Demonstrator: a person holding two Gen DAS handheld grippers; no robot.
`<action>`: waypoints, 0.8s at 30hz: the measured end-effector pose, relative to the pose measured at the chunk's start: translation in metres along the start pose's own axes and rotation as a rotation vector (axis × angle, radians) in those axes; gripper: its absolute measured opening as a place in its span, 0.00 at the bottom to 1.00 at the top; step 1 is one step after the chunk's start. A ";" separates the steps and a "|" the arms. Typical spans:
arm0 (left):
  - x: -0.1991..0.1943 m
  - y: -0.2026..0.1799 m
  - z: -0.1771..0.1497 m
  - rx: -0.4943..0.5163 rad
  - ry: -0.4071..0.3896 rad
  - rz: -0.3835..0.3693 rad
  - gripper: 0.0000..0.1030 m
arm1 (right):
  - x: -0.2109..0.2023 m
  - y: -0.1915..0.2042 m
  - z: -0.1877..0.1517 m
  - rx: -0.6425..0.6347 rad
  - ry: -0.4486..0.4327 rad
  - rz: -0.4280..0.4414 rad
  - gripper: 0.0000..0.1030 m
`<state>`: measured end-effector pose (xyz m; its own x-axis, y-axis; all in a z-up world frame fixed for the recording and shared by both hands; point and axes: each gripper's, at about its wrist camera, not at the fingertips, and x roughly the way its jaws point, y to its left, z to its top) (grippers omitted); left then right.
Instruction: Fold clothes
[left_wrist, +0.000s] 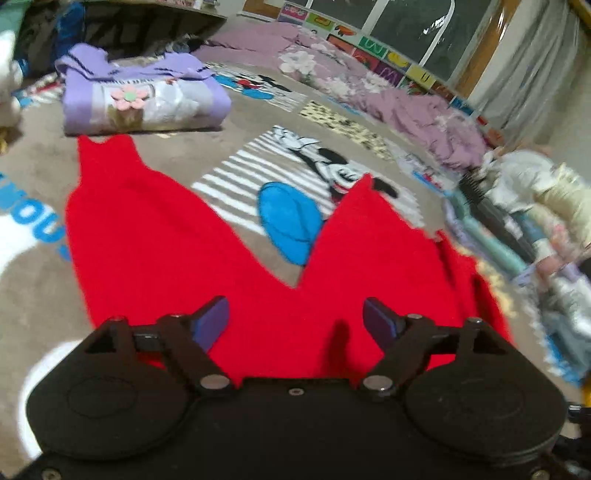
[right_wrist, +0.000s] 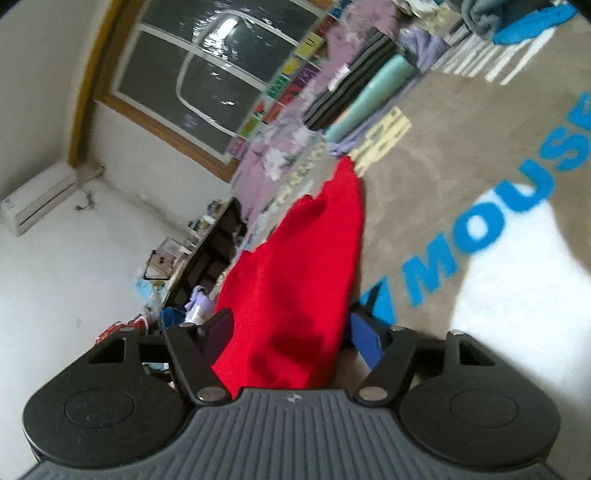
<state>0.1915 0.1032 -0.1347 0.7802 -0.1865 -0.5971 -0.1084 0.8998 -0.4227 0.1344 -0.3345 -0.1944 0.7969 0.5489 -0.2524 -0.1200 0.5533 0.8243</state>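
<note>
From the left wrist camera, the left gripper (left_wrist: 295, 321) hangs over a red garment (left_wrist: 177, 251) with its blue-padded fingers (left_wrist: 212, 325) spread wide and nothing pinched between them; the cloth simply lies beneath. The garment is spread flat on a tan cartoon-mouse blanket (left_wrist: 177, 158), two long red sections fanning out toward eleven and one o'clock with a V-shaped gap between them that exposes the blanket's blue and striped print. A folded lilac garment (left_wrist: 144, 96) with a pink flower sits just past the tip of the eleven o'clock section, and rumpled mauve bedding (left_wrist: 369, 85) runs along the edge from twelve to two o'clock beneath a dark window. From the right wrist camera, strongly rolled, the right gripper (right_wrist: 291, 328) stands partly spread with a lifted fold of the red garment (right_wrist: 303, 266) rising between its fingers (right_wrist: 218, 332) toward twelve o'clock; whether the pads actually press the cloth cannot be told. The tan blanket (right_wrist: 461, 147) with blue lettering fills the side toward three o'clock, a window (right_wrist: 207, 70) sits at eleven, and a wall air conditioner (right_wrist: 40, 203) at nine.
</note>
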 end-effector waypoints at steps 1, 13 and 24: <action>0.000 0.000 0.000 -0.003 0.004 -0.014 0.77 | 0.006 0.002 0.007 -0.015 0.020 -0.022 0.67; 0.007 -0.015 -0.003 0.082 0.021 -0.133 0.77 | 0.106 -0.007 0.106 -0.078 0.155 -0.160 0.68; 0.018 -0.024 -0.004 0.142 0.034 -0.134 0.77 | 0.167 -0.007 0.144 -0.165 0.221 -0.180 0.61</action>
<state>0.2059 0.0767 -0.1377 0.7605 -0.3189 -0.5656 0.0847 0.9124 -0.4005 0.3531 -0.3367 -0.1691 0.6685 0.5456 -0.5055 -0.0974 0.7380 0.6678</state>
